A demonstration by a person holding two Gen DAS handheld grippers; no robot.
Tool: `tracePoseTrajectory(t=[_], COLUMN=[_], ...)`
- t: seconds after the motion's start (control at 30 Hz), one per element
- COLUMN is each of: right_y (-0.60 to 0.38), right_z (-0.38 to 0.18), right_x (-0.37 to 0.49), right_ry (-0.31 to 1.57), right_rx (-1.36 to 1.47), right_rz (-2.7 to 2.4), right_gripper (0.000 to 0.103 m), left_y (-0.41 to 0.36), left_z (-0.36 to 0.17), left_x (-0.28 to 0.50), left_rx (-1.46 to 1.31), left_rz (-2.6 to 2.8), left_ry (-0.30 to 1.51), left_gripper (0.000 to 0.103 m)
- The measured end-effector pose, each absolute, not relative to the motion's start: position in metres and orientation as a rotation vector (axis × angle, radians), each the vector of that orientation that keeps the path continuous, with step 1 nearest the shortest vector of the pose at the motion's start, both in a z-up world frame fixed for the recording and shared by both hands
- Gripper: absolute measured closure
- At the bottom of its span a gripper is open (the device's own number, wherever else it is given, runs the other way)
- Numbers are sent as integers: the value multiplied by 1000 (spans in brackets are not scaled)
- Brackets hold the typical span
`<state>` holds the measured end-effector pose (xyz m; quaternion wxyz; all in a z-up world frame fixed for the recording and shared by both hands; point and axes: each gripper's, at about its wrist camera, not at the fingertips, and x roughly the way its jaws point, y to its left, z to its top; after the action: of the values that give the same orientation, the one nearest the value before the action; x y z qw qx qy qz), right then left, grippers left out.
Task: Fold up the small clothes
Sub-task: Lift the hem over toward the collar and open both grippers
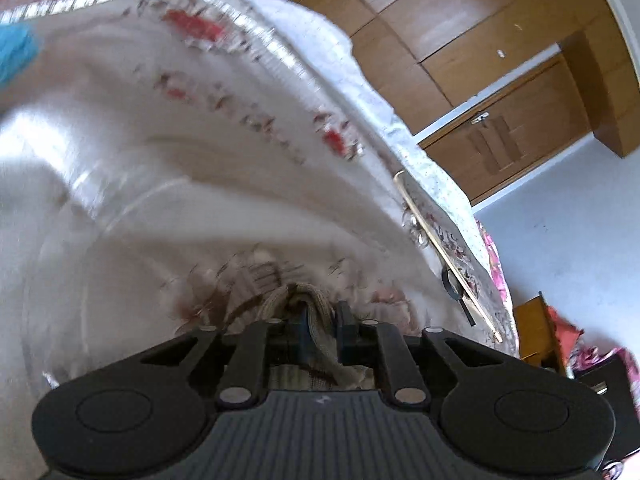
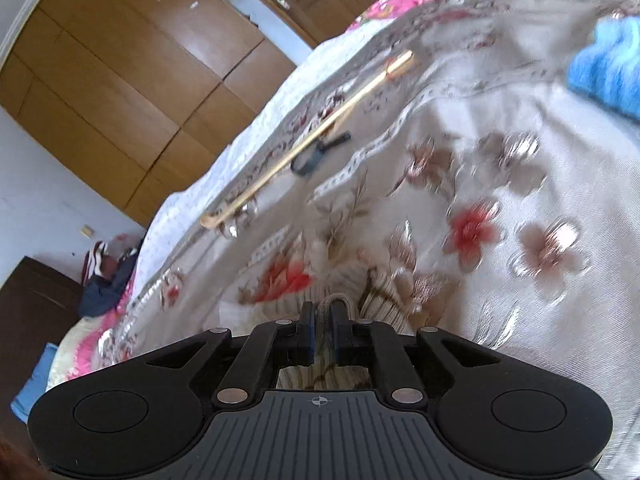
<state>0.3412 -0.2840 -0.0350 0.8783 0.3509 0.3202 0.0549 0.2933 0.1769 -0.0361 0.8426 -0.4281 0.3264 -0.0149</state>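
Two grippers each pinch a fold of one beige knitted garment. The left gripper [image 1: 318, 322] has its jaws closed on the ribbed knit [image 1: 316, 312], which bunches between the fingers and trails back under the tool. The right gripper [image 2: 322, 330] likewise has its jaws clamped on a narrow ridge of the same cloth. The garment hangs just above the bed, over a floral bedspread [image 2: 500, 208] that is blurred in both views. Near the bed's edge lie a thin wooden stick [image 2: 308, 140] and, just beside it, a small dark tool [image 2: 316, 156]. A blue cloth [image 2: 608, 68] sits farther off on the spread. Wooden wardrobe doors [image 2: 132, 64] stand beyond.
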Motion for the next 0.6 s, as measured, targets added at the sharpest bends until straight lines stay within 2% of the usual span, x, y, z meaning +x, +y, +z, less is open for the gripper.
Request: tracePoseTrajectory(t=[0.1,0.13,0.17,0.23,0.37,0.43,0.5,0.6], right_y=[-283,-282,-283,-281,-274,-271,-271,-273], right_z=[-32,-28,-24,-14,6,11,11,6], right_x=[339,338,337,333,318,305,287,258], right_ry=[643,635,626,601,570,578,594,624], right_rx=[713,708,705,691,601,558,515,459], right_rz=[132,135,136,141,168,182,201,204], right_gripper=[91,91,91,91,91,87,76,74], left_y=[195,200,205,215,217,206,191,168], left_z=[-42,-41,-38,-29,-14,-8,-6,-10], left_x=[284,280,274,265,245,231,218,199], left_rx=[-1019,-1054,-1067,-1056,-1006,-934,-852,-730], left_rz=[-6,10,52,128,113,69,10,-38], left_ry=[665,643,617,569,564,599,636,695], left_gripper=[73,69,52,30,29,29,29,28])
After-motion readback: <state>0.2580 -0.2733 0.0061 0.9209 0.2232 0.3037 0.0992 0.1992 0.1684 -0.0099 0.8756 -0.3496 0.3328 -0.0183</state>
